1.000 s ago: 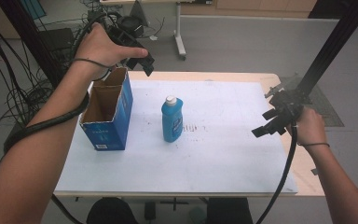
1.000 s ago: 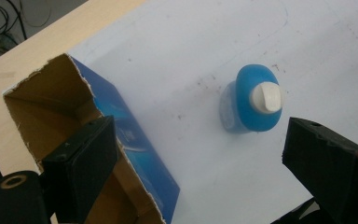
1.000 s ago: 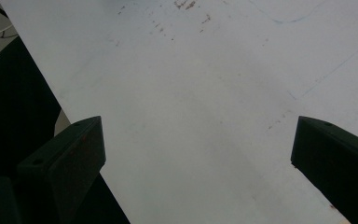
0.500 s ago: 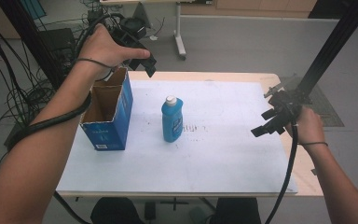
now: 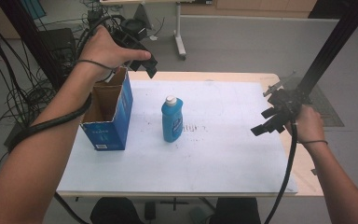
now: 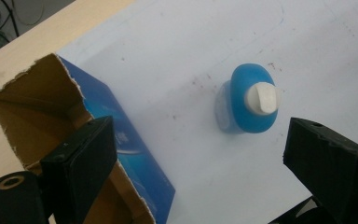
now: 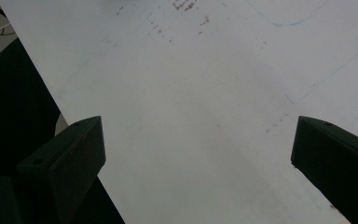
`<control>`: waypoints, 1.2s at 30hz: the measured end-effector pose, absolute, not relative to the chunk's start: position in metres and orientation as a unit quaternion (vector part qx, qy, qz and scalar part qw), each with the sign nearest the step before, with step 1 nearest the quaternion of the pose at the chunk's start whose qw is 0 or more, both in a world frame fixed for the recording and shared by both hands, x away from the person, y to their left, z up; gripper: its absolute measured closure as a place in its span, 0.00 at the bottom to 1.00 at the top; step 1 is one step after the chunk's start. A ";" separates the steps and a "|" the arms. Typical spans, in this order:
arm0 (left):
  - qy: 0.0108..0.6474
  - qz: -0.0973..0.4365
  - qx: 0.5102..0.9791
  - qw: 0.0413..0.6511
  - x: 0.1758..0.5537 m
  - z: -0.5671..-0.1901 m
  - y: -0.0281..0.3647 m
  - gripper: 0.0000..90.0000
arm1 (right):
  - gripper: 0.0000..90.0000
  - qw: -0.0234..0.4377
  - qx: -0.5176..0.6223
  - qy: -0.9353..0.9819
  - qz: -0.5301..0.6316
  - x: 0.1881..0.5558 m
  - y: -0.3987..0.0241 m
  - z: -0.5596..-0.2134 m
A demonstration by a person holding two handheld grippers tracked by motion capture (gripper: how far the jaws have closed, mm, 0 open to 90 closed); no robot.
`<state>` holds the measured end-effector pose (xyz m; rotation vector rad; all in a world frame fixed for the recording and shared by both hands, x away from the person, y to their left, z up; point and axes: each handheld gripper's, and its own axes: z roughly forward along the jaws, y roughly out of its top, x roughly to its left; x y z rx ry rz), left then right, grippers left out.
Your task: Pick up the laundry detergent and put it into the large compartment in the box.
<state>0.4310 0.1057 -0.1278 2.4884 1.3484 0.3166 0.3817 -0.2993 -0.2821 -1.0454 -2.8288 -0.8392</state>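
In the left gripper view the blue bottle (image 6: 251,105) shows from above, so its label and lower body are hidden behind its own shoulder, and the open box (image 6: 70,154) is cut off by the bottom edge. In the high view the print on the bottle (image 5: 172,122) is too small to read, and the hand covers much of the left gripper (image 5: 142,58). The right gripper (image 5: 272,122) there is dark — its jaw tips blur together.
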 end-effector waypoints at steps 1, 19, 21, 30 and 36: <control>0.469 0.109 0.864 0.146 0.431 -0.129 0.105 0.11 | 0.03 0.005 -0.333 -0.904 -0.267 0.382 -0.299 -0.282; 0.459 0.092 0.872 0.144 0.434 -0.149 0.088 0.11 | 0.03 0.007 -0.338 -0.902 -0.269 0.381 -0.301 -0.283; 0.456 0.091 0.874 0.143 0.435 -0.151 0.085 0.11 | 0.03 0.007 -0.339 -0.902 -0.268 0.381 -0.301 -0.284; 0.450 0.080 0.878 0.141 0.435 -0.164 0.075 0.11 | 0.03 0.007 -0.340 -0.902 -0.265 0.379 -0.302 -0.284; 0.450 0.076 0.878 0.148 0.436 -0.169 0.070 0.11 | 0.03 0.006 -0.341 -0.902 -0.263 0.379 -0.302 -0.284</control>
